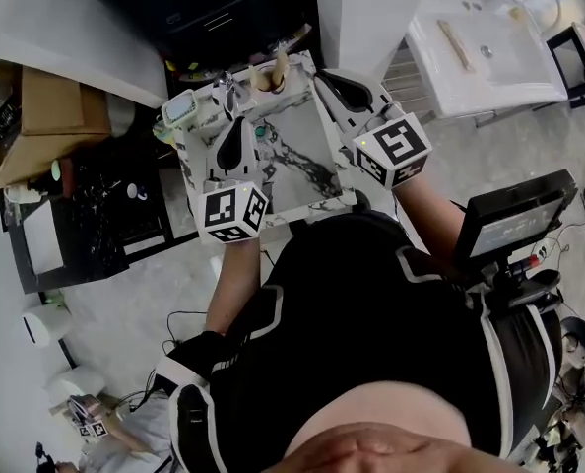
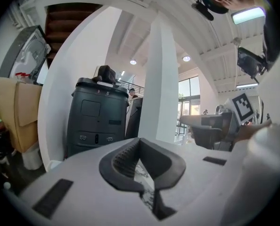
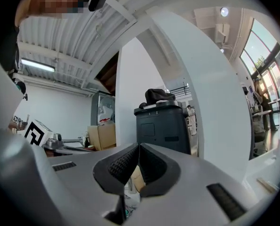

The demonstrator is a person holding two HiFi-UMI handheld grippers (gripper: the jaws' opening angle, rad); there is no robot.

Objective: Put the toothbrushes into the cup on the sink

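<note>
Beige, the cup [image 1: 269, 79] stood just left of my right tool [image 1: 326, 79] and farther ahead-right of my left tool [image 1: 237, 128], both clenched on nothing.

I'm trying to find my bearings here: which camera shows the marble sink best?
The head view: it looks down on nearly all of the marble sink. The left gripper view catches only a marbled sliver below its shut tongs; the right gripper view shows no clear part of it.

Left gripper [image 1: 237, 126] and right gripper [image 1: 327, 79] side by side, jaws seemingly together.
</note>
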